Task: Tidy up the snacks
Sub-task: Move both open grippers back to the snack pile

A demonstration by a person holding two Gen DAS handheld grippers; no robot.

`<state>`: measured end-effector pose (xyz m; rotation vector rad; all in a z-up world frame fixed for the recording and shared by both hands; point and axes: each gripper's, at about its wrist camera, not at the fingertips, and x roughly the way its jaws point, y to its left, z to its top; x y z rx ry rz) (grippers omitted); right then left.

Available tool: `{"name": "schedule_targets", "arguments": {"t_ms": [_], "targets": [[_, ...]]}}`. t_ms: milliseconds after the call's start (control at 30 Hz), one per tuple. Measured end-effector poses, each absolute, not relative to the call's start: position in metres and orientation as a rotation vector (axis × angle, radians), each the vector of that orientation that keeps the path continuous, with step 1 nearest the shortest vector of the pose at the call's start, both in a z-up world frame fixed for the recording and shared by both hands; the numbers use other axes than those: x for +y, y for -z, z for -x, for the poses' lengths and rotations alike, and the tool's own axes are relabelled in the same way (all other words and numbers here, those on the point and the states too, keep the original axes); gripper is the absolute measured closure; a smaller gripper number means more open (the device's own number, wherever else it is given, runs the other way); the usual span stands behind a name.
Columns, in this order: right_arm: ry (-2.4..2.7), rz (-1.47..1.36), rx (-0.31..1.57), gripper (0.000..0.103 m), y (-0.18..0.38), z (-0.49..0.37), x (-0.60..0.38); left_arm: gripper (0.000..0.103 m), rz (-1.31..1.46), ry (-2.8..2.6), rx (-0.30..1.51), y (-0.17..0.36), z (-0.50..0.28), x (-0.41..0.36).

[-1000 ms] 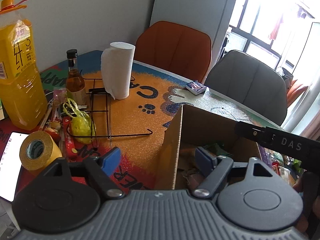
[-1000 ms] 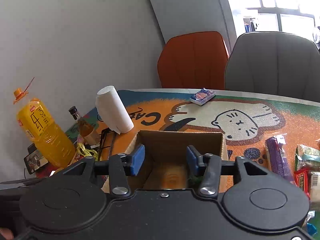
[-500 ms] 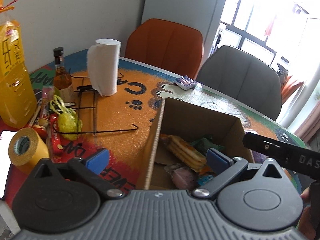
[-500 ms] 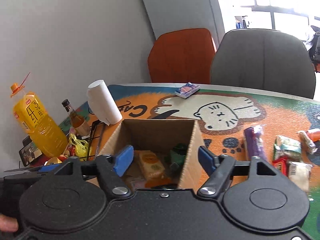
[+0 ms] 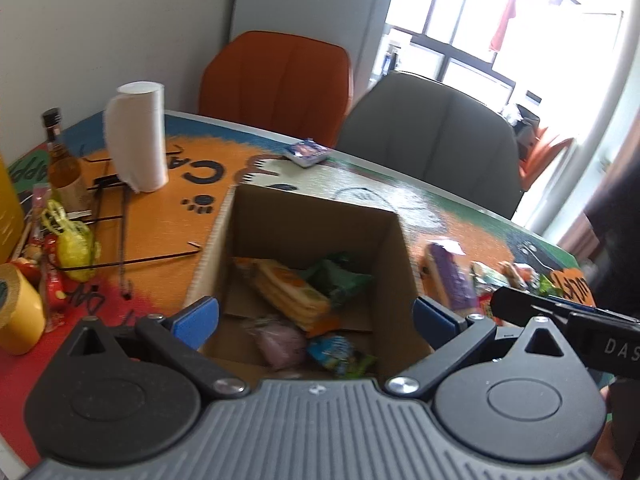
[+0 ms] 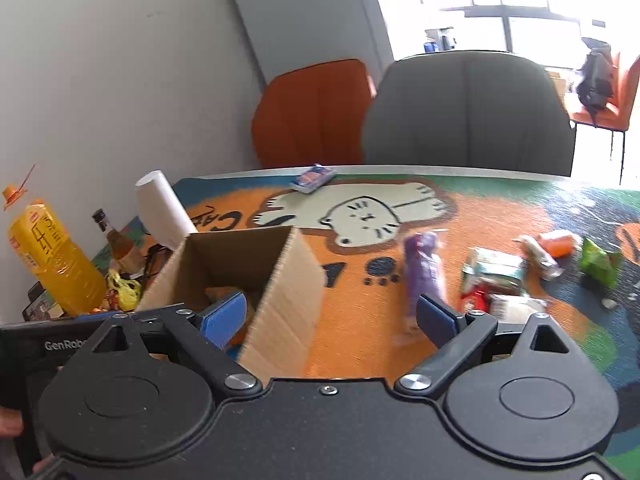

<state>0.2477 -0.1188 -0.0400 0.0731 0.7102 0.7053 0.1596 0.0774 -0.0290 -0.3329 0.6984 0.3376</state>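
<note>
Several snacks already sit in my cardboard box point(image 5: 384, 248), both the left gripper point(image 5: 316, 314) and the right gripper point(image 6: 331, 314) have just spread wide and carry nothing, and the purple packet point(image 6: 422, 270) and its neighbours wait on the mat.

A home dining corner: a table point(image 6: 500, 196) under a cartoon-cat cloth, an orange chair point(image 5: 276, 84) and a grey chair point(image 5: 432, 140) pulled up to it, a paper roll point(image 5: 138, 136), oil jug point(image 6: 52, 260) and bottle point(image 5: 64, 164) by the wall, bright window point(image 5: 500, 32) with laundry hanging outside
</note>
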Motion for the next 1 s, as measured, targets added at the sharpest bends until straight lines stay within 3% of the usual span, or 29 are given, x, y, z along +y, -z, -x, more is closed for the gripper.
{"name": "schedule_targets", "arguments": {"t_ms": [1000], "targets": [[-0.48, -0.112, 0.732, 0.008, 0.068, -0.251, -0.232, 0.001, 0.23, -0.159, 0.693, 0.031, -0.197, -0.023]]}}
